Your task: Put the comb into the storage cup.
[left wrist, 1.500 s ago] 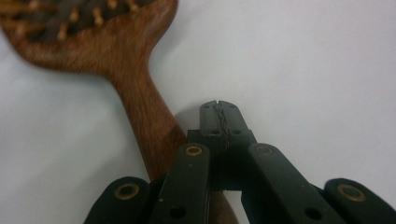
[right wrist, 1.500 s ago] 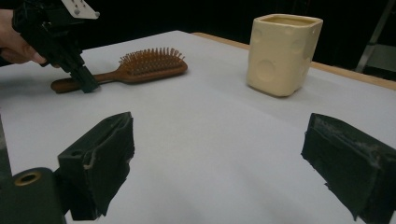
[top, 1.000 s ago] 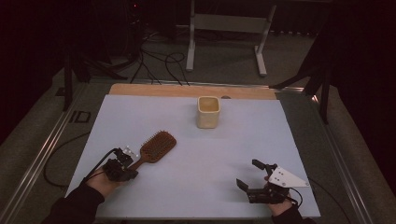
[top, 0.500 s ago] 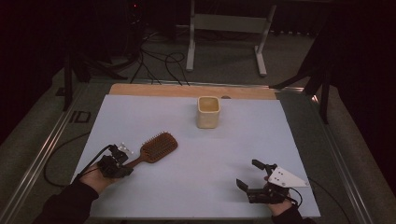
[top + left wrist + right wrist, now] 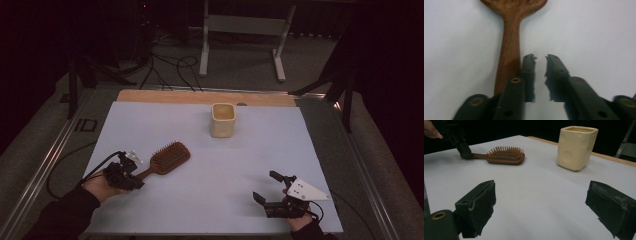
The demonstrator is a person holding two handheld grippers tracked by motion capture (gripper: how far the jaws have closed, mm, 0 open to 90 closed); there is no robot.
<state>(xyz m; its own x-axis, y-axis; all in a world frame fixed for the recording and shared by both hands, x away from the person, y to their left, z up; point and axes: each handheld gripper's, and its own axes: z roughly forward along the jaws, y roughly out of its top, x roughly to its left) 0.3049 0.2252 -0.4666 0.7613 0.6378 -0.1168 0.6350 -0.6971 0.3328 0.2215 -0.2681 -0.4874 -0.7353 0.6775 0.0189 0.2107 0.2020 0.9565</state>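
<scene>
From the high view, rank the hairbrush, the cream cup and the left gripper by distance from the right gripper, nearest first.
1. cream cup, up and a little left, at the sheet's far side.
2. hairbrush, to the left, lying flat.
3. left gripper, farthest left, at the brush handle's end.

The right gripper sits bottom right.

Around the cream square ceramic cup [image 5: 223, 120] the white tabletop [image 5: 280, 145] lies bare; only the brown wooden paddle hairbrush [image 5: 165, 160], near-left of the cup, obstructs.
</scene>
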